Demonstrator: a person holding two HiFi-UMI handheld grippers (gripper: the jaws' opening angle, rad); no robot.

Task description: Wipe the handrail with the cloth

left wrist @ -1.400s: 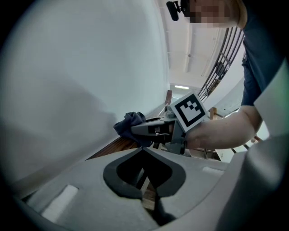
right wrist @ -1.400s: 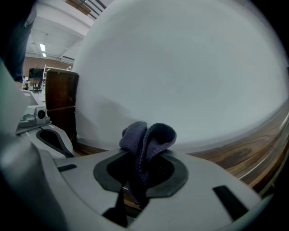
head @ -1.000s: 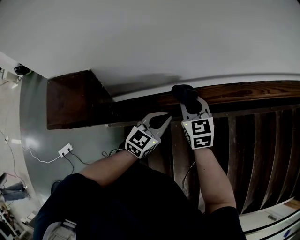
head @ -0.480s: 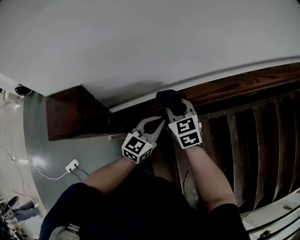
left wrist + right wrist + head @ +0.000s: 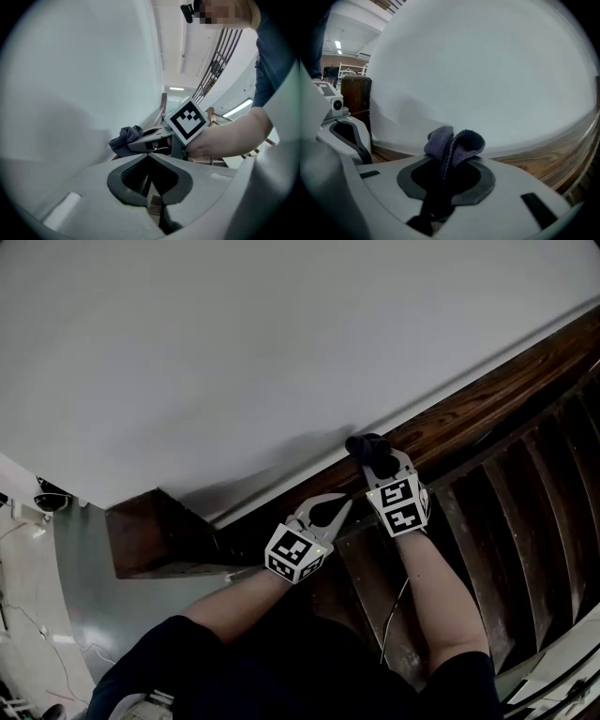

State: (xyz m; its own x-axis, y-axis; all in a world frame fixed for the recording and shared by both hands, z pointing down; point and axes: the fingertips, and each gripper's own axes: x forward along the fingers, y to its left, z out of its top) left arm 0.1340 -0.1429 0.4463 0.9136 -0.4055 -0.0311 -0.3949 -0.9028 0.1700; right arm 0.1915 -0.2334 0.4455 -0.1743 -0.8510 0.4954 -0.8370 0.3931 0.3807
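Observation:
A dark wooden handrail slants up to the right beneath a white wall. My right gripper is shut on a dark blue-grey cloth, which it presses on top of the rail. In the right gripper view the cloth bunches up out of the shut jaws, with the rail just beyond. My left gripper hovers just left of and below the right one, with its jaws shut on nothing. From the left gripper view I see the cloth and the right gripper ahead.
A dark square newel post ends the rail at the lower left. Dark balusters run under the rail on the right. The white wall lies close behind the rail. A cable hangs below the right forearm.
The head view has swung, so the rail now slants more steeply up to the right. The right gripper still holds the cloth on the rail, slightly farther from the post than half a second ago.

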